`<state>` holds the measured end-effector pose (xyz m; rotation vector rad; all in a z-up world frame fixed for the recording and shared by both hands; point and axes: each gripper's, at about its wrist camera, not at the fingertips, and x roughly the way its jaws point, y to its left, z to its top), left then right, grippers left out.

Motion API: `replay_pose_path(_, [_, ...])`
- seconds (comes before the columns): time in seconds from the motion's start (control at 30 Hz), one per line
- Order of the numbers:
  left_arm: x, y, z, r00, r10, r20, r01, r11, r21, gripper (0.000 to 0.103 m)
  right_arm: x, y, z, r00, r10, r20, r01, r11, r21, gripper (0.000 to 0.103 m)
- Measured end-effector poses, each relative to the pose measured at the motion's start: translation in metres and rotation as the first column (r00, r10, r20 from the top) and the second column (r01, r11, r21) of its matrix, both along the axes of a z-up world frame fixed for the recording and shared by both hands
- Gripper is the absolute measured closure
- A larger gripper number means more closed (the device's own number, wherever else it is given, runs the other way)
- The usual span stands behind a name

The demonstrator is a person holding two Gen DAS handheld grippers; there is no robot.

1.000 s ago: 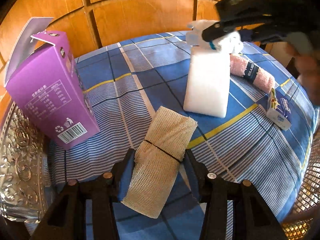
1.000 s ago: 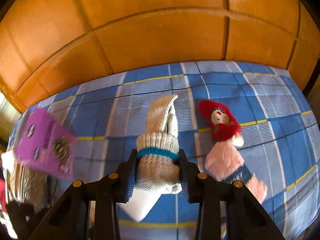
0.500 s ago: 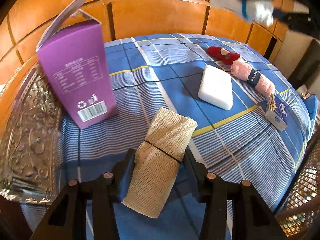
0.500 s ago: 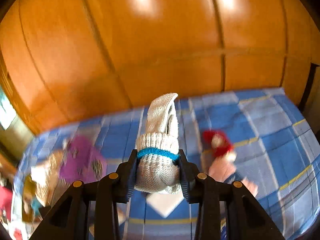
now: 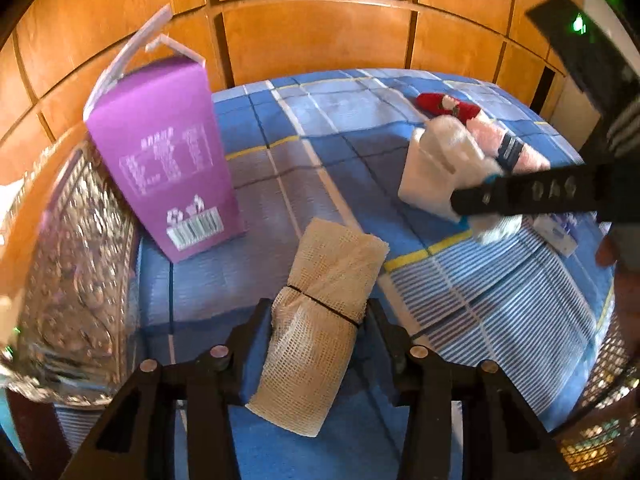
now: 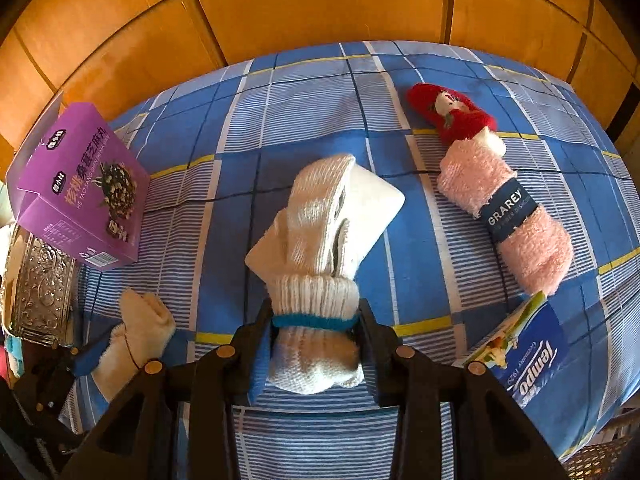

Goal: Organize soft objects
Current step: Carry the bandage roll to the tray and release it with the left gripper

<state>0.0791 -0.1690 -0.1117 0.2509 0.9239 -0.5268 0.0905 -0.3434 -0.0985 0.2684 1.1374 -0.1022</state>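
Observation:
A beige mesh cloth roll [image 5: 332,264] with a thin black band sits between the fingers of my left gripper [image 5: 316,320]. Its jaws are closing and both pads press on the roll, held just above the blue checked tablecloth [image 5: 280,152]. My right gripper [image 6: 316,324] is shut on a white knitted glove bundle [image 6: 316,216] at its blue cuff band. The glove's tip hangs over a white foam block [image 6: 384,204]. A pink towel roll [image 6: 508,220] with a dark label and a red plush doll [image 6: 448,114] lie to the right.
A purple carton [image 5: 164,152] stands upright on the left beside an embossed silver tray [image 5: 72,280]. A blue Tempo tissue pack [image 6: 524,344] lies near the table's right edge. Wooden panelling [image 6: 320,8] closes off the back.
My right gripper has swung up and come back down with the glove, now low over the white block. The left gripper has shifted a little, still holding the mesh roll.

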Motion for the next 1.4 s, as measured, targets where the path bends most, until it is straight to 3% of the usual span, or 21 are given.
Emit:
replay_pose_path(0.2, [0.02,-0.014,0.055,0.999,-0.017,0.048,0.022,0.995,-0.094,0.058,-0.004,-0.001,0.0,1.0,-0.003,0.0,0.003,1.0,0.018,0.065])
replay_pose_path(0.4, [0.066,-0.034,0.11,0.998,-0.007,0.066,0.018,0.986,-0.167,0.058,-0.005,0.003,0.001,1.0,0.01,0.001,-0.01,1.0,0.002,0.065])
replay_pose_path(0.53, [0.111,-0.033,0.146,0.992,0.063,0.11,-0.043,0.983,-0.177,0.058,-0.003,0.003,-0.002,1.0,0.018,-0.011,-0.018,1.0,0.007,0.064])
replay_pose_path(0.63, [0.147,-0.007,0.17,0.976,0.165,0.141,-0.139,0.974,-0.177,0.058,-0.002,0.003,-0.005,0.999,0.019,-0.028,-0.019,1.0,0.015,0.064])
replay_pose_path(0.77, [0.177,0.066,0.187,0.925,0.333,0.183,-0.302,0.937,-0.178,0.058,-0.001,0.006,-0.004,0.999,0.03,-0.022,-0.03,1.0,-0.008,0.064])
replay_pose_path(0.93, [0.173,0.18,0.166,0.837,0.527,0.146,-0.508,0.848,-0.148,0.057,-0.002,0.012,-0.004,0.998,0.052,-0.019,-0.053,0.997,-0.056,0.064])
replay_pose_path(1.17, [0.093,0.316,0.111,0.703,0.707,0.078,-0.694,0.706,-0.14,0.057,-0.003,0.018,-0.003,0.997,0.069,-0.016,-0.07,0.992,-0.103,0.064])
replay_pose_path(1.27, [0.048,0.357,0.088,0.646,0.76,0.072,-0.751,0.65,-0.119,0.057,-0.003,0.021,-0.003,0.997,0.077,-0.017,-0.079,0.989,-0.126,0.064])
replay_pose_path(1.4, [0.005,0.391,0.063,0.592,0.803,0.071,-0.796,0.596,-0.104,0.055,-0.003,0.024,-0.003,0.996,0.088,-0.017,-0.089,0.983,-0.158,0.064])
